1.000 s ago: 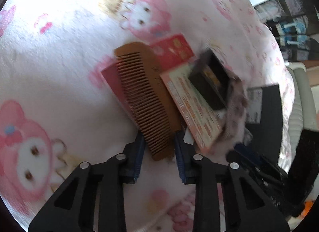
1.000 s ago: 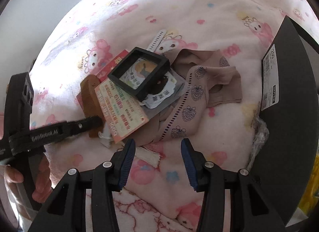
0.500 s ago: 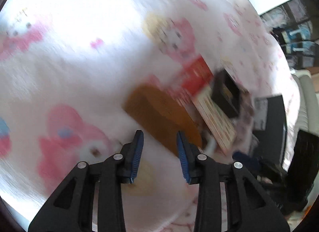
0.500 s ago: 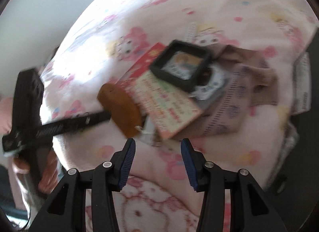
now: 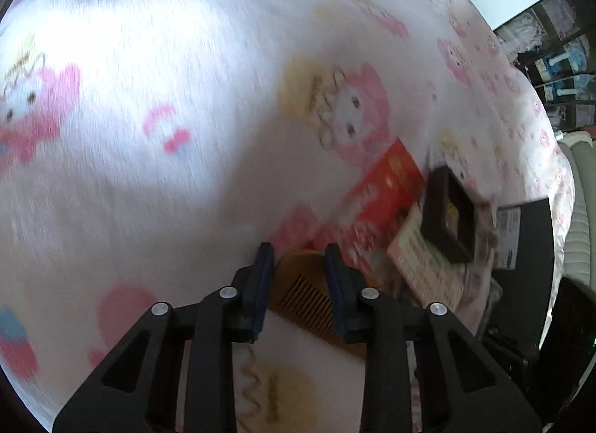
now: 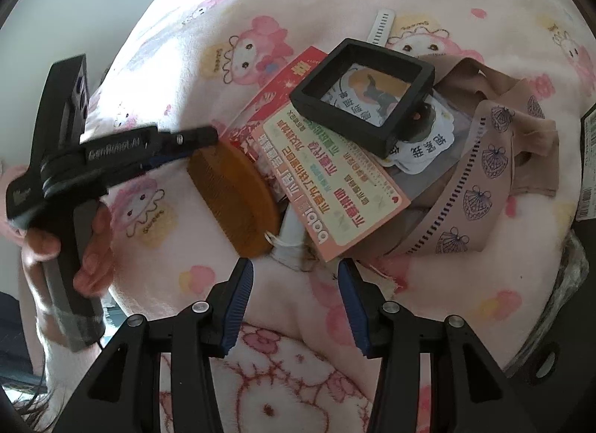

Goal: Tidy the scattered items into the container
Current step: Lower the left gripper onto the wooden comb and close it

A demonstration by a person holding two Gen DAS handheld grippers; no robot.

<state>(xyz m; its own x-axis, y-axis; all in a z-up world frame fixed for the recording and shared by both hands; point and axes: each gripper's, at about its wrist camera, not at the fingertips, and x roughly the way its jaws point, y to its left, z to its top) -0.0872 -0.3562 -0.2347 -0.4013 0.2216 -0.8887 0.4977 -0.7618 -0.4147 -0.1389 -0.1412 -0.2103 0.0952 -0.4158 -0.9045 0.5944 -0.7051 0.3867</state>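
Note:
A brown wooden comb [image 6: 234,198] lies on the pink cartoon blanket beside a pile: a red packet [image 6: 283,86], a pink printed card [image 6: 331,187], a black square frame [image 6: 363,94] and beige patterned socks [image 6: 495,157]. My left gripper [image 5: 300,258] straddles the comb's end [image 5: 305,291], its jaws narrowly apart on either side of it; whether they grip it I cannot tell. From the right wrist view the left gripper [image 6: 201,139] meets the comb's far end. My right gripper [image 6: 296,273] is open and empty, hovering just in front of the pile.
A dark container [image 6: 588,172] sits at the right edge, with a white label on its wall; it also shows in the left wrist view [image 5: 529,243]. A white strap [image 6: 378,27] lies behind the frame. Crinkled plastic [image 6: 573,269] lies by the container.
My left gripper swung away over the blanket, then came back onto the comb's other end with narrower jaws. The right gripper shifted slightly closer to the pile.

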